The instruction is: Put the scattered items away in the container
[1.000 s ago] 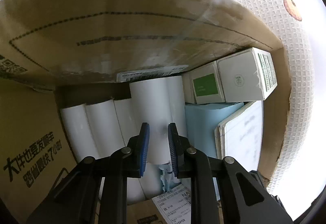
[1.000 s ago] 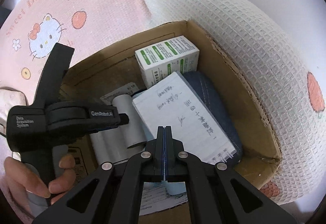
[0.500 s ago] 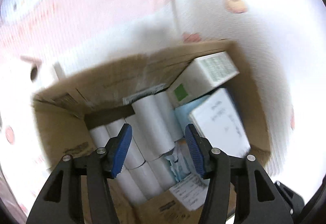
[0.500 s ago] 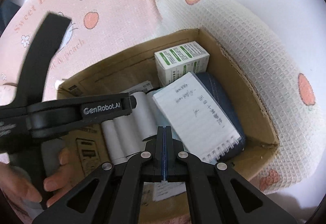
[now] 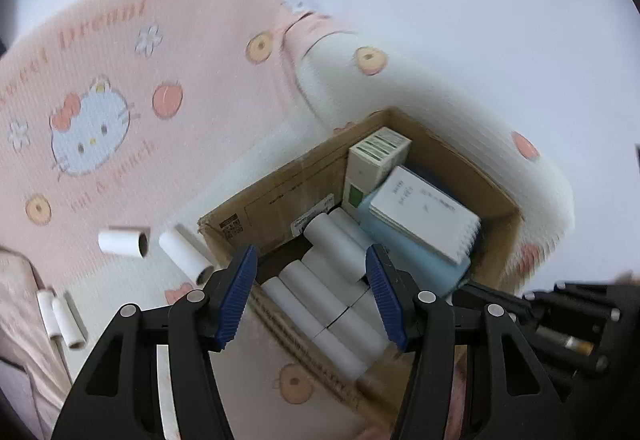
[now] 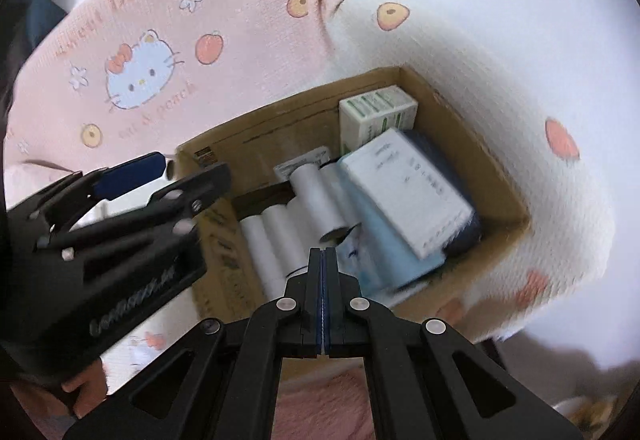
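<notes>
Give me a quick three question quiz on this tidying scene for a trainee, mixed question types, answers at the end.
1. True or false: every white roll already lies in the cardboard box.
2. Which item lies on top of the light blue pack: A) the notepad, B) the green and white carton, C) a roll?
3. What lies between the pads of the left gripper?

Key: 1. False: loose rolls lie on the blanket. 2. A. 3. Nothing; its jaws are opening.

Brown box, white rolls

Black gripper frames, blue ribbed pads, silver screws, white lettering.
</notes>
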`<state>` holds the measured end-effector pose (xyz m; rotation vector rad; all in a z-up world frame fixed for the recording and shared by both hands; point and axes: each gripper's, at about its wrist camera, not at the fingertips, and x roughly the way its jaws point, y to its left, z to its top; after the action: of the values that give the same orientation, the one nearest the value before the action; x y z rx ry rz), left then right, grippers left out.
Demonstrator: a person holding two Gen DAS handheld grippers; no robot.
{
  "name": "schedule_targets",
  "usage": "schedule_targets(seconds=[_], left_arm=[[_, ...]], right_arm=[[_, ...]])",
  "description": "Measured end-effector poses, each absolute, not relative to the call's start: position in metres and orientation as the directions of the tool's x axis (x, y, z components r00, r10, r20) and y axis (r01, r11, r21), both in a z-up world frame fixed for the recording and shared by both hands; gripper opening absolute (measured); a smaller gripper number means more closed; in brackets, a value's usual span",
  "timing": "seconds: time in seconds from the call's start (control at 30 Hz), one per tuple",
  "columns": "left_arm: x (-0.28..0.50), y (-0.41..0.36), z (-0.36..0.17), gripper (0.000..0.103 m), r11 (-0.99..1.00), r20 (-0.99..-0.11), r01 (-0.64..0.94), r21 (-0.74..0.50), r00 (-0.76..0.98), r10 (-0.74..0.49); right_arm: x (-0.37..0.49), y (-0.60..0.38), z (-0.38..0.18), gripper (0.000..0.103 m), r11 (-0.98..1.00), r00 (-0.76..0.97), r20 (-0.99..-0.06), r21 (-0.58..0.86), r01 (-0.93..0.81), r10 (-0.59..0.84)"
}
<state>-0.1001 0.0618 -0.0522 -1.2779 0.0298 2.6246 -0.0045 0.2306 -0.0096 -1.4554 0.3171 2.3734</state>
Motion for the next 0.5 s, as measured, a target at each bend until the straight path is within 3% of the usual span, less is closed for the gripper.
schedule_targets(seconds=[0.2, 0.5], left_arm=[[-0.077, 0.058, -0.051, 0.061, -0.967, -0.776, -0.255, 0.01, -0.612, 0.154], [-0.035, 0.035, -0.029, 0.067, -0.969, -0.757, -0.247, -0.035, -0.626, 0.186]], right_arm=[[0.011, 0.204, 0.002, 0.0, -0.921, -0.413, -0.886, -0.04, -0.387, 0.212], [0.03, 0.172, 0.021, 0.0, -0.928, -0.441, -0.867, -0.06, -0.368, 0.231]])
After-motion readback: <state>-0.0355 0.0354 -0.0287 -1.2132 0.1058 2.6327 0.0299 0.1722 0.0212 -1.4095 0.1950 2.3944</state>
